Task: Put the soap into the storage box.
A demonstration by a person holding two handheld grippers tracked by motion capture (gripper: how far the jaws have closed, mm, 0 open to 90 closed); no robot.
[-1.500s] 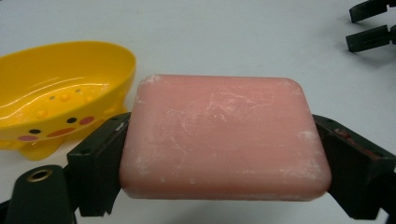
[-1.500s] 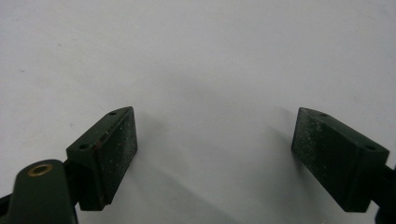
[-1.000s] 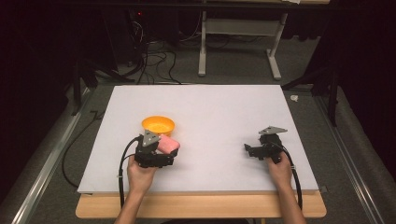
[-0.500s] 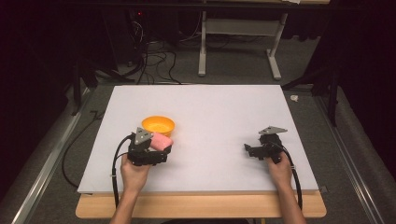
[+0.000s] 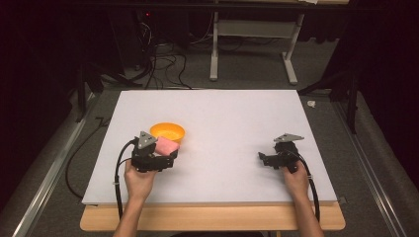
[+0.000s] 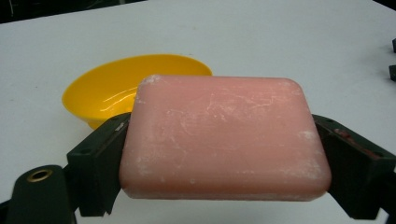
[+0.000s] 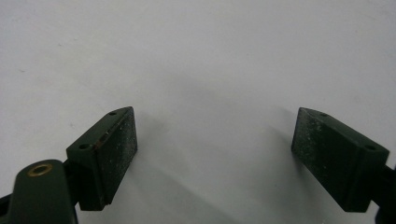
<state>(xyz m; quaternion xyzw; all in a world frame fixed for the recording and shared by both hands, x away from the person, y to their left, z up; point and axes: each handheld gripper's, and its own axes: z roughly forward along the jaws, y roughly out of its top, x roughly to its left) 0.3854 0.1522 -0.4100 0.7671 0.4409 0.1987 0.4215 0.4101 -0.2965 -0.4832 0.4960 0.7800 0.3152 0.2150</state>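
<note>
My left gripper (image 5: 165,148) is shut on a pink bar of soap (image 5: 166,145), held just above the white table (image 5: 227,118) beside a yellow bowl (image 5: 168,132). In the left gripper view the pink soap (image 6: 224,140) is clamped by its short ends between both jaws, and the empty yellow bowl (image 6: 126,88) sits just behind it to the left. My right gripper (image 5: 263,158) rests low at the table's right side, a hand behind it. In the right gripper view the right gripper (image 7: 215,149) stands wide open over bare white surface with nothing between its pads (image 7: 119,149).
The white board lies on a wooden tabletop whose front edge (image 5: 212,222) shows near the person. Cables (image 5: 118,173) trail from the left gripper off the front. Beyond the table's far edge are a desk frame (image 5: 252,44) and floor cables (image 5: 163,64).
My left gripper has carried the soap slightly left and toward the yellow bowl. The right gripper has stayed where it was.
</note>
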